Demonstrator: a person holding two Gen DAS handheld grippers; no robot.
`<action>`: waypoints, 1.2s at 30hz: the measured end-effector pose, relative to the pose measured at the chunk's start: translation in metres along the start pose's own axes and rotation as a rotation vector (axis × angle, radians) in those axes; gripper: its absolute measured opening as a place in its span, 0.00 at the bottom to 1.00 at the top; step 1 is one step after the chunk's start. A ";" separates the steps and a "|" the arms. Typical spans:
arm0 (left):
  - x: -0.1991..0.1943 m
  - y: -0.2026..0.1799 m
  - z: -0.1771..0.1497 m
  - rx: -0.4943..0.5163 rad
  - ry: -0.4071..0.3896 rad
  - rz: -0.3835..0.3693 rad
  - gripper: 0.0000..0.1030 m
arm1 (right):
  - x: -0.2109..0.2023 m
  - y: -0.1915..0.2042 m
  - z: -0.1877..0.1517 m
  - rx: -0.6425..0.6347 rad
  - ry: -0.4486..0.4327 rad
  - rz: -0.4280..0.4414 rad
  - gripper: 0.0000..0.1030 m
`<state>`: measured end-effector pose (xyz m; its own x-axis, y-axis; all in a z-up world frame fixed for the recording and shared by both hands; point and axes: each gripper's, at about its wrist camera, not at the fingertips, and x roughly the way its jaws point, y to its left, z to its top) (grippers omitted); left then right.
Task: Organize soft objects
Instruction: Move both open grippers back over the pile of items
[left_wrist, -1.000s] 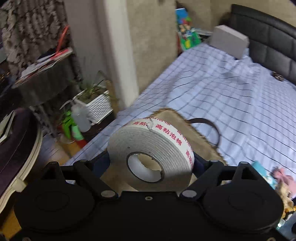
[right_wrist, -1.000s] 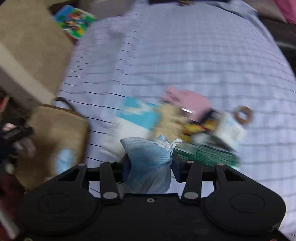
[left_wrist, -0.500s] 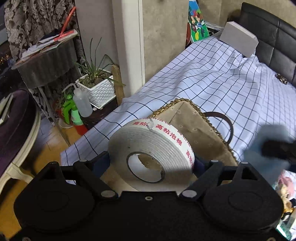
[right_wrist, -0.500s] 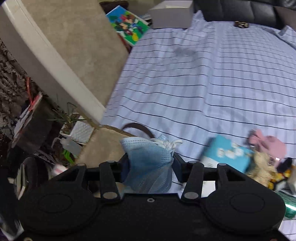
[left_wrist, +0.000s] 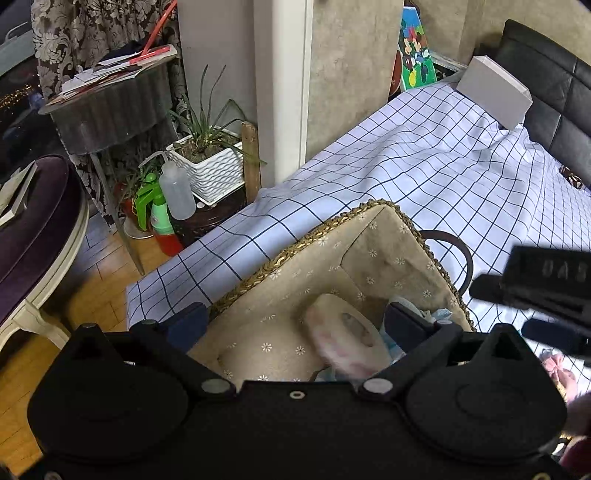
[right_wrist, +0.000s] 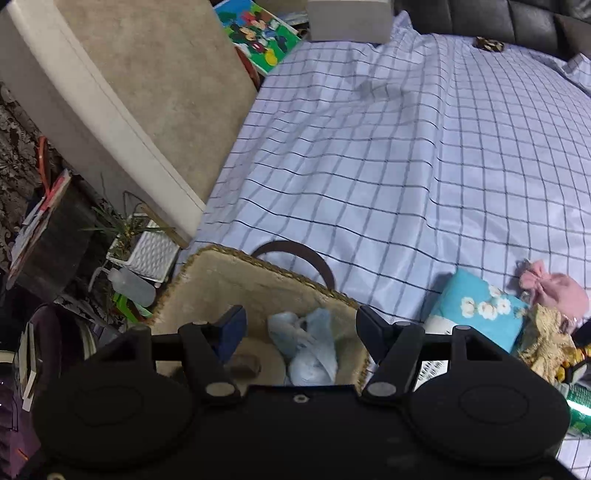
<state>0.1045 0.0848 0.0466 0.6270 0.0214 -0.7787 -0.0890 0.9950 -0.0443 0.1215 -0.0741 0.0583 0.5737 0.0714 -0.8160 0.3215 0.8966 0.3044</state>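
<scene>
A woven basket (left_wrist: 384, 254) with a beige flowered lining sits on the near corner of the bed. My left gripper (left_wrist: 293, 321) hangs over it, jaws opening wide. The white foam tape roll (left_wrist: 347, 339) lies blurred below them inside the basket, free of the pads. My right gripper (right_wrist: 301, 328) is over the same basket (right_wrist: 229, 280), jaws opening. The blue face mask (right_wrist: 310, 347) lies loose beneath them in the basket, touching neither pad. In the left wrist view the right gripper's body (left_wrist: 535, 288) shows at the right edge.
On the checked bedsheet (right_wrist: 369, 155) right of the basket lie a blue flowered tissue pack (right_wrist: 480, 310), a pink cloth item (right_wrist: 557, 291) and a beige lacy piece (right_wrist: 543, 343). A white box (left_wrist: 491, 88) is at the headboard. A potted plant (left_wrist: 210, 166) and bottles stand on the floor.
The left jaws have spread and the tape roll has dropped into the basket. The right gripper has swung from the pile to over the basket and let the mask fall in.
</scene>
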 end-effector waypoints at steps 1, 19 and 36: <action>-0.001 0.000 0.000 -0.001 -0.002 -0.002 0.96 | 0.000 -0.004 -0.002 0.006 0.004 -0.006 0.64; -0.022 -0.068 -0.032 0.262 -0.010 -0.113 0.96 | -0.012 -0.144 -0.052 0.141 0.097 -0.235 0.80; -0.034 -0.147 -0.077 0.425 0.112 -0.263 0.96 | -0.052 -0.307 -0.075 0.362 0.063 -0.448 0.87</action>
<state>0.0368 -0.0695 0.0314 0.4969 -0.2223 -0.8389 0.3978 0.9175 -0.0075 -0.0635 -0.3205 -0.0298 0.2800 -0.2445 -0.9284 0.7661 0.6396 0.0626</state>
